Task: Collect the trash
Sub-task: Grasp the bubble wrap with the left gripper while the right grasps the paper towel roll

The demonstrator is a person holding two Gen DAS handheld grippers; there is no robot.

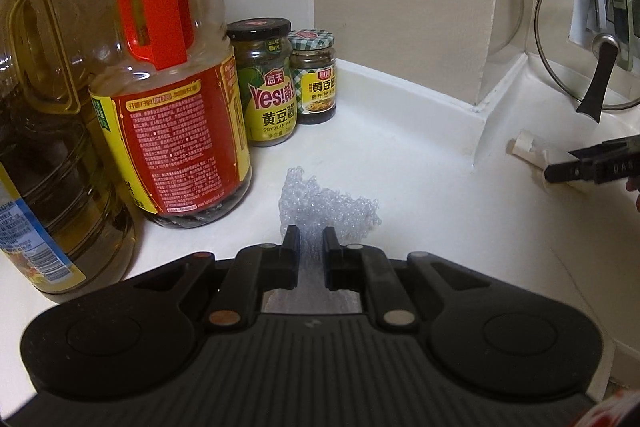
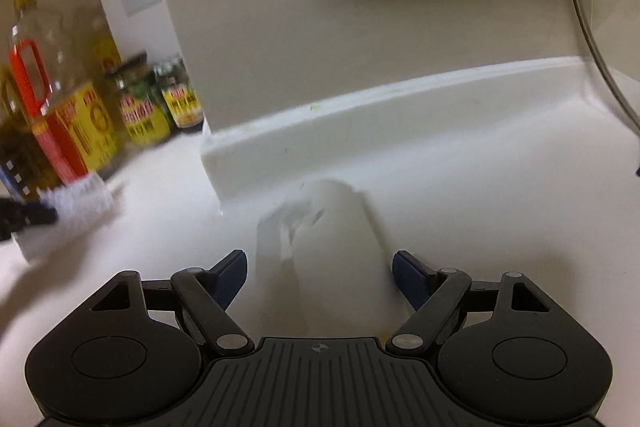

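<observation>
A crumpled piece of clear bubble wrap (image 1: 326,205) lies on the white counter (image 1: 400,155). My left gripper (image 1: 311,241) is shut on its near end. The wrap also shows blurred at the left of the right wrist view (image 2: 82,201), with the left gripper's tip beside it. A white crumpled paper roll (image 2: 328,227) lies on the counter by the wall corner. My right gripper (image 2: 318,267) is open with one finger on each side of the roll. In the left wrist view the roll (image 1: 528,147) shows at the right, under the right gripper's fingers (image 1: 576,169).
Two large oil bottles (image 1: 172,87) and two sauce jars (image 1: 268,83) stand at the left against the wall. A glass pot lid (image 1: 588,39) leans at the right. A wall corner with a white skirting (image 2: 360,131) juts out between the two grippers.
</observation>
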